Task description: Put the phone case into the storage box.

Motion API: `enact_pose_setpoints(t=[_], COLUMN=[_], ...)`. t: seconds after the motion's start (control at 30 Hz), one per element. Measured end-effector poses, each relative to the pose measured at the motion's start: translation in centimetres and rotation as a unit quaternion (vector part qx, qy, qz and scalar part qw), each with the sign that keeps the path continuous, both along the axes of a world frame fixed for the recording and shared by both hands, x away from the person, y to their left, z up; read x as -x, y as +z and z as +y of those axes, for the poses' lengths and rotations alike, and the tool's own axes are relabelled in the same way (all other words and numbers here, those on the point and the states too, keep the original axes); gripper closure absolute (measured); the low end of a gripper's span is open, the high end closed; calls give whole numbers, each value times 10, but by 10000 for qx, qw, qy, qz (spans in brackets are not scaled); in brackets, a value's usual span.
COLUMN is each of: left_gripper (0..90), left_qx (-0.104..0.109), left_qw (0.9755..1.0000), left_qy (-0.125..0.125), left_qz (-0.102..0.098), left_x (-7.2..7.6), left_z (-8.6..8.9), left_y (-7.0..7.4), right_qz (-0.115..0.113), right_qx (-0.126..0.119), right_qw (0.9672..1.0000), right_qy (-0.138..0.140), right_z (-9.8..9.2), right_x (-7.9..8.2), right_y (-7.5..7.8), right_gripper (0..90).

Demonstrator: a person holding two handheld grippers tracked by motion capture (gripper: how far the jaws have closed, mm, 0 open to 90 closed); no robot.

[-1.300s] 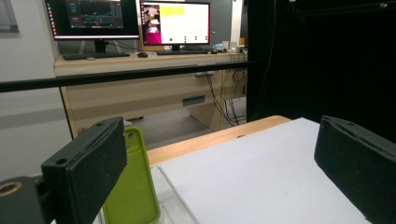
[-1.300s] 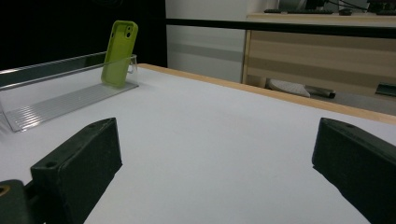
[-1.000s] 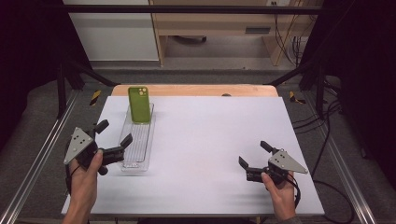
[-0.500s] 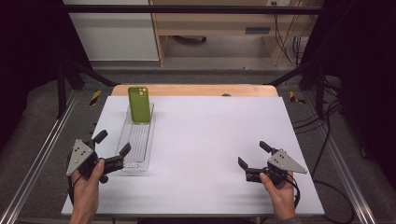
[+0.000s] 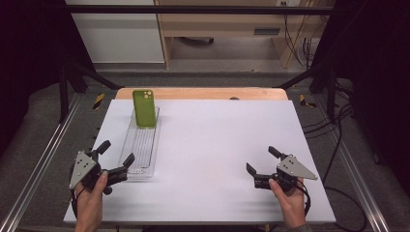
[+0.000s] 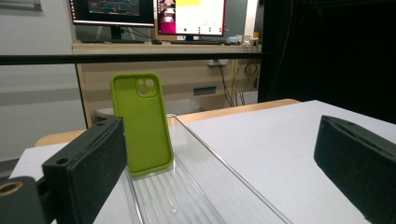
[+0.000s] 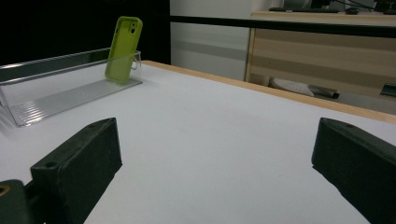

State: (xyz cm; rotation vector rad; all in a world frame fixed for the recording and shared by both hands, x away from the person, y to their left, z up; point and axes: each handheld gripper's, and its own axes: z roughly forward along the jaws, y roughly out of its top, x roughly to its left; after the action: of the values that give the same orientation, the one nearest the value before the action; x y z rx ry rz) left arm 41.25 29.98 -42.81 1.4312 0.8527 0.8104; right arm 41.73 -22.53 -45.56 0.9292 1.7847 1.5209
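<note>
1. Overhead, left gripper [image 5: 115,153] spread wide and empty at the near end of a clear tray [image 5: 141,145], about 8 o'clock on the white tabletop [image 5: 217,145]; green phone case [image 5: 144,108] upright at the tray's far end, near 11 o'clock. Right gripper [image 5: 261,160] likewise released, at 4 o'clock.
2. From the left gripper view, case [image 6: 141,123] dead ahead, 12 o'clock, leaning in the tray [image 6: 210,186].
3. From the right gripper view, case [image 7: 123,49] at 10 o'clock, well apart.

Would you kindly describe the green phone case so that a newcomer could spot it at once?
Start at the white table and find the clear ribbed tray near its left side. At the tray's far end stands the green phone case, leaning upright against the end wall. It is the only bright green thing there, with camera cut-outs at its top.
</note>
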Motion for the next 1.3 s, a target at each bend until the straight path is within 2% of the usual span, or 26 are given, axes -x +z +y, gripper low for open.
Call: enact_pose_setpoints(t=[0.7,0.87,1.3], left_gripper=[23,22,22], left_qx=[-26,-86,-47], left_qw=[9999,9999,9999], left_qy=[-83,-97,-19], left_qz=[81,61,105], left_x=[1,1,3], left_z=[-2,-4,-5], left_y=[-13,-15,-21], right_qz=[3,-56,-193], right_qx=[66,111,155], right_qw=[10000,9999,9996], right_qy=[-12,-30,-115], right_z=[0,0,-5], right_x=[0,0,2], right_y=[-1,0,0], right_gripper=[16,16,23])
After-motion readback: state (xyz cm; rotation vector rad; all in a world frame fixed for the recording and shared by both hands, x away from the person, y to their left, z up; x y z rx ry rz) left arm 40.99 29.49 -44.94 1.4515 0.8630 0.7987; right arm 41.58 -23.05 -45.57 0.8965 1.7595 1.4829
